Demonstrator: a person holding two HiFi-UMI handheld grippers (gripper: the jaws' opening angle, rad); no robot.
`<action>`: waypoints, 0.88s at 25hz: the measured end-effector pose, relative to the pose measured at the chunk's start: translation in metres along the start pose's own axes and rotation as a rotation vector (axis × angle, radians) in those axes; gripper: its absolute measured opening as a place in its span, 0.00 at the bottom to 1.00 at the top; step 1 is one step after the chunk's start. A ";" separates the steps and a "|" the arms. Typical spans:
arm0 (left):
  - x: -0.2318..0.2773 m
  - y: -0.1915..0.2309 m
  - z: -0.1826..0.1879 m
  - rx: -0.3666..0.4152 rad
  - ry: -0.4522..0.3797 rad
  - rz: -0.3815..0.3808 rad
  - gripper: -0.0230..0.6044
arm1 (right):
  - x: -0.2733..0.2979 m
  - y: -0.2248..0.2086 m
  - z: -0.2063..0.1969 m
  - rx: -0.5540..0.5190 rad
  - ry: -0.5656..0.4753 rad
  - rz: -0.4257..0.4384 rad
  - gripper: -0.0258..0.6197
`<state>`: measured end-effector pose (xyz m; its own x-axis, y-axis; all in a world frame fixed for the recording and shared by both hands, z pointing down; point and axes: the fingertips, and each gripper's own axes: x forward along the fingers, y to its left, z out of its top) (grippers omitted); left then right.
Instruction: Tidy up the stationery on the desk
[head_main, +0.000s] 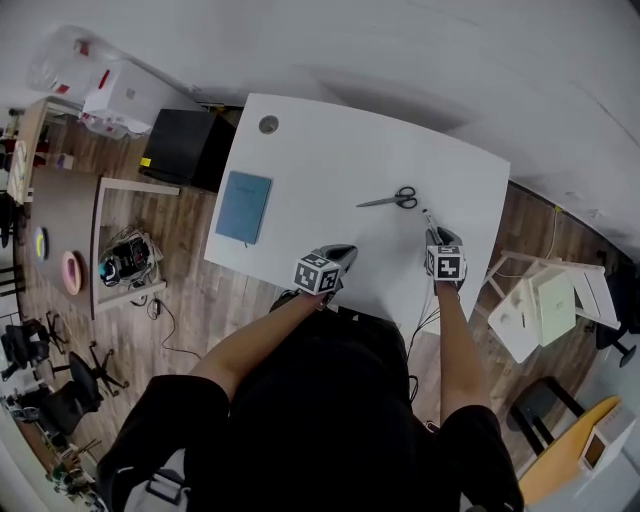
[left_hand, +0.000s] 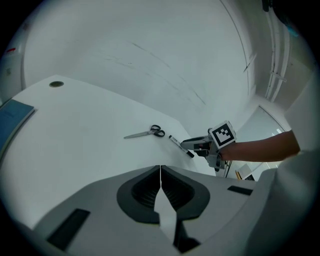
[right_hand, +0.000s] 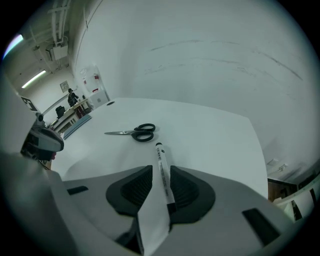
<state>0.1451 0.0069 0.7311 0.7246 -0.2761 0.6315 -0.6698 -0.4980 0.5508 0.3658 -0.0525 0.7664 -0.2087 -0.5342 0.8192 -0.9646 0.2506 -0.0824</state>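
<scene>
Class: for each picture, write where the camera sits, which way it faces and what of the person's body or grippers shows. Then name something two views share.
Head view: on the person's head, steeply down at the white desk; both forearms, left gripper, right gripper show.
Left gripper view: on that gripper, along its shut jaws over the desk; right gripper, forearm show.
Right gripper view: on that gripper, along open jaws flanking a white, black-capped marker pen; left gripper at left edge.
Shared: black-handled scissors in both gripper views.

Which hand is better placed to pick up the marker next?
Right. The right tool is open with the marker lying between its jaws; the left tool is shut and well away from it.
</scene>
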 end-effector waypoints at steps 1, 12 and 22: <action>-0.001 0.002 -0.003 -0.005 0.003 0.011 0.07 | 0.003 -0.001 0.000 -0.008 0.007 0.006 0.23; -0.010 0.008 -0.008 -0.003 -0.009 0.061 0.07 | 0.016 0.007 -0.005 -0.081 0.069 0.037 0.17; -0.034 0.031 -0.003 -0.005 -0.058 0.073 0.07 | -0.005 0.038 0.007 0.122 -0.040 0.017 0.16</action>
<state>0.0991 0.0031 0.7283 0.6819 -0.3585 0.6375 -0.7218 -0.4710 0.5071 0.3288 -0.0456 0.7556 -0.2294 -0.5630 0.7940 -0.9727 0.1615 -0.1665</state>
